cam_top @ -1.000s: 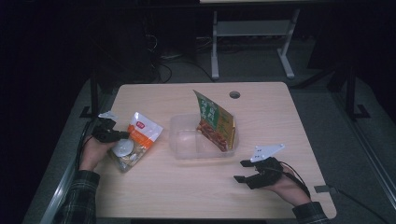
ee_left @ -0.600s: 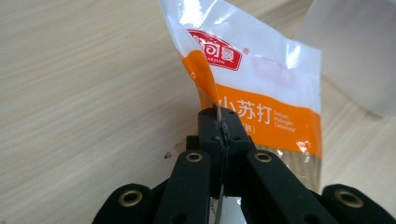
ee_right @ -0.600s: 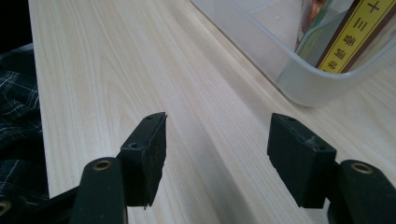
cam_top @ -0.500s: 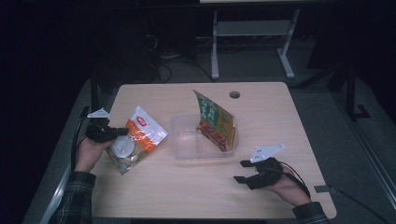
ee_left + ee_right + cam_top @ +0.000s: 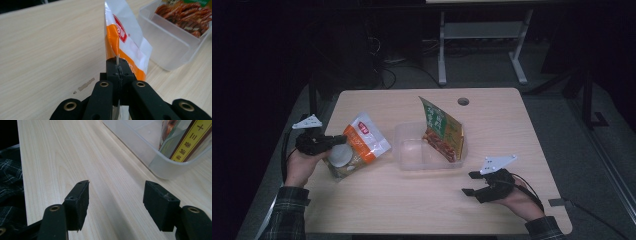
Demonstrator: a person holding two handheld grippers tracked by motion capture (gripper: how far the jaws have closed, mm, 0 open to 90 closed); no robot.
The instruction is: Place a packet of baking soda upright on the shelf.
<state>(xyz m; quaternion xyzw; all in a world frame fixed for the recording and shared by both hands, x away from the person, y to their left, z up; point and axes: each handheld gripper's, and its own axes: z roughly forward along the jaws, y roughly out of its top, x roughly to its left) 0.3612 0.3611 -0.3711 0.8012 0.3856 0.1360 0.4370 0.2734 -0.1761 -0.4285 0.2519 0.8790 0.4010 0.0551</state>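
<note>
An orange and white snack bag [image 5: 357, 150] hangs tilted above the table's left side, its edge pinched by my left gripper [image 5: 332, 142], which is shut on it. In the left gripper view the bag [image 5: 125, 45] rises from between the closed jaws [image 5: 118, 68]. A clear plastic container [image 5: 409, 150] stands at the table's middle with a green and red snack bag [image 5: 442, 130] upright inside it. My right gripper [image 5: 471, 183] rests near the front right, open, jaws apart with nothing between them [image 5: 116, 200], pointing toward the container [image 5: 160, 162].
The wooden table [image 5: 412, 200] has bare room in front of the container and along the back, where a round cable hole [image 5: 463, 101] sits. A small scuff mark [image 5: 86, 84] shows on the tabletop. A metal stand [image 5: 482, 30] is on the floor beyond.
My left gripper has lifted the orange and white bag off the table and tilted it. The right gripper has stayed put.
</note>
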